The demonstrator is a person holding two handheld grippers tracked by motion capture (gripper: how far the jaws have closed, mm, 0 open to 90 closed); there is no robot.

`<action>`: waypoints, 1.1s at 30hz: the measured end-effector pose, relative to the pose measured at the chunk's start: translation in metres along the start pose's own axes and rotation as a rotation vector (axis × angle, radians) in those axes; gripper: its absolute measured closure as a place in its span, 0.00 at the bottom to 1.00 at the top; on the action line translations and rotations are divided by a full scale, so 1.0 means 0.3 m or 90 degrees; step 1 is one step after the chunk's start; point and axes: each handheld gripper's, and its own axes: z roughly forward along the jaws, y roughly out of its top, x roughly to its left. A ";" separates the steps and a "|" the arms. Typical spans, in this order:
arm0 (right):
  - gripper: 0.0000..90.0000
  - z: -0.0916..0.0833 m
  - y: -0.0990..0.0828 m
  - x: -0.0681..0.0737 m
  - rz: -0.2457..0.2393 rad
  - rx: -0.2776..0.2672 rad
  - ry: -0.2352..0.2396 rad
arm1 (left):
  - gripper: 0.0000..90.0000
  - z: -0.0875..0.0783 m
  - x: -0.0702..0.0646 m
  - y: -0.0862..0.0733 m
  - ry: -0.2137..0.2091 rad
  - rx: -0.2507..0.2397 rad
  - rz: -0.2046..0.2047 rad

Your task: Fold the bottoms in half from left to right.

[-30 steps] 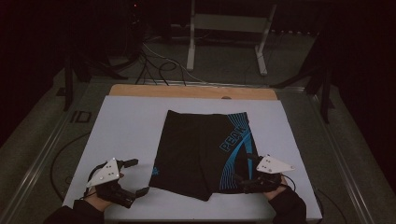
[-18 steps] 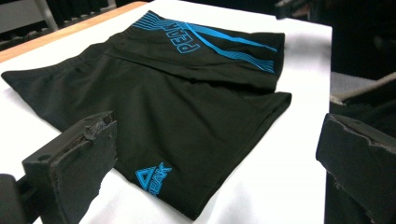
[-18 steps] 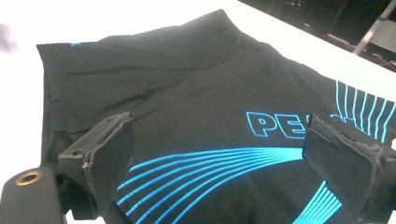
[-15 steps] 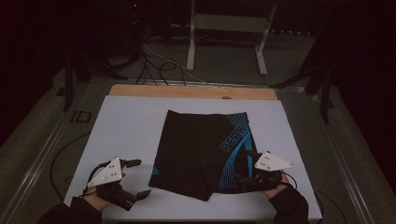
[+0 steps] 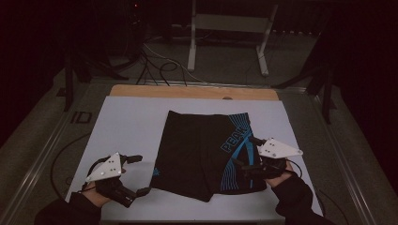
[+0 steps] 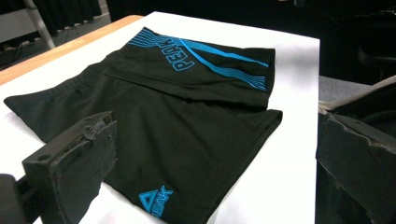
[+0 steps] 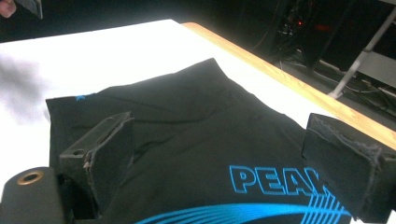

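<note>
While both tongs gape wide, left tongs point(image 5: 140, 174) lower than 1 second ago, right tongs point(image 5: 245, 153) over unmoved black shorts point(image 5: 197, 150).

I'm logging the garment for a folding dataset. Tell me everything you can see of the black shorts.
The black shorts lie flat on the white table cover, waistband toward the far wooden edge, legs toward the person. The fabric looks thin, smooth and stretchy. Blue PEAK lettering with curved blue stripes runs down the person's right leg; a small blue logo sits near the left leg's hem. One leg overlaps the other slightly. The right gripper hovers open over the striped leg; the left gripper is open beside the left hem. Neither grips the cloth.
</note>
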 end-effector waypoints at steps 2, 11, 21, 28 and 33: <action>0.11 0.013 0.013 -0.004 -0.004 0.001 0.004 | 0.00 0.000 0.005 0.003 -0.002 -0.002 -0.004; 0.11 0.083 0.049 -0.007 -0.005 -0.004 0.016 | 0.00 0.009 0.008 0.017 -0.003 0.006 -0.011; 0.11 0.182 0.103 -0.021 -0.006 -0.009 0.025 | 0.00 0.023 0.018 0.021 0.023 0.016 -0.034; 0.11 0.255 0.131 -0.015 -0.011 0.002 0.037 | 0.00 0.039 0.014 0.019 0.037 0.030 -0.038; 0.11 0.308 0.152 -0.010 -0.007 0.002 0.046 | 0.00 0.049 0.012 0.013 0.047 0.032 -0.048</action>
